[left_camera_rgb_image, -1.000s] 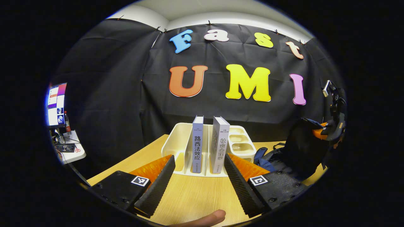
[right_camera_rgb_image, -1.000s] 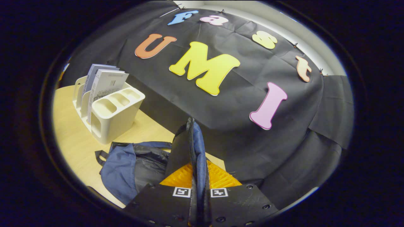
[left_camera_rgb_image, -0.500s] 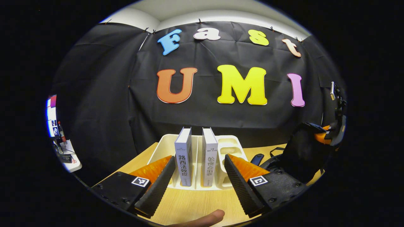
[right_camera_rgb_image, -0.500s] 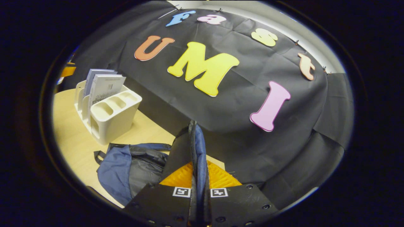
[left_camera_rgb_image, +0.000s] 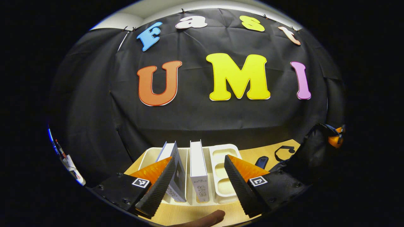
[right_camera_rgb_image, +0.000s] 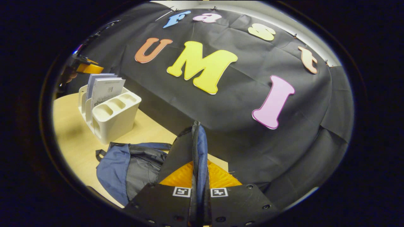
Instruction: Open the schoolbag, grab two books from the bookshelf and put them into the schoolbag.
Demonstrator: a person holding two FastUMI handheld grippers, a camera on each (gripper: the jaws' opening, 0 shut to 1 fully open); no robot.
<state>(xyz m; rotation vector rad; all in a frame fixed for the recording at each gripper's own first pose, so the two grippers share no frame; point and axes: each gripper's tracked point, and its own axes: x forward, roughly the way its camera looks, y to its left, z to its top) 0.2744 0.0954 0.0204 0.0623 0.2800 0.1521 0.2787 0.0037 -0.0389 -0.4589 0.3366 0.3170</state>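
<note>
**Open gripper poised over shelved books as second gripper holds schoolbag flap**

In the left gripper view, the left gripper [left_camera_rgb_image: 199,186] sits at the bottom centre of the frame with its jaws wide apart, touching nothing; its two black ribbed fingers [left_camera_rgb_image: 157,189] flank a cream bookshelf [left_camera_rgb_image: 225,186] that stands on a pale wooden table [left_camera_rgb_image: 252,154]; two books stand spine-up in the shelf's slots, the left book [left_camera_rgb_image: 175,176] leaning to the left just beside the left finger, the right book [left_camera_rgb_image: 199,173] upright between the fingers; a fingertip [left_camera_rgb_image: 205,218] of the person shows at the very bottom edge.

At the right of the same view the dark schoolbag [left_camera_rgb_image: 311,154] rises from the table, its top edge held up at the far right by the right gripper [left_camera_rgb_image: 335,138], of which an orange part shows; a blue strap end and a black loop lie on the table between shelf and bag.

In the right gripper view, the right gripper [right_camera_rgb_image: 199,186] at the bottom centre has its jaws together, clamped on the raised black-and-blue zipped edge of the schoolbag [right_camera_rgb_image: 132,164], whose body lies slumped on the table [right_camera_rgb_image: 72,138] at lower left; the bookshelf [right_camera_rgb_image: 115,118] stands at the left of the frame, near the bag but apart from it, with both books [right_camera_rgb_image: 105,90] upright inside; the left gripper [right_camera_rgb_image: 83,66] hangs just above them at upper left.
</note>
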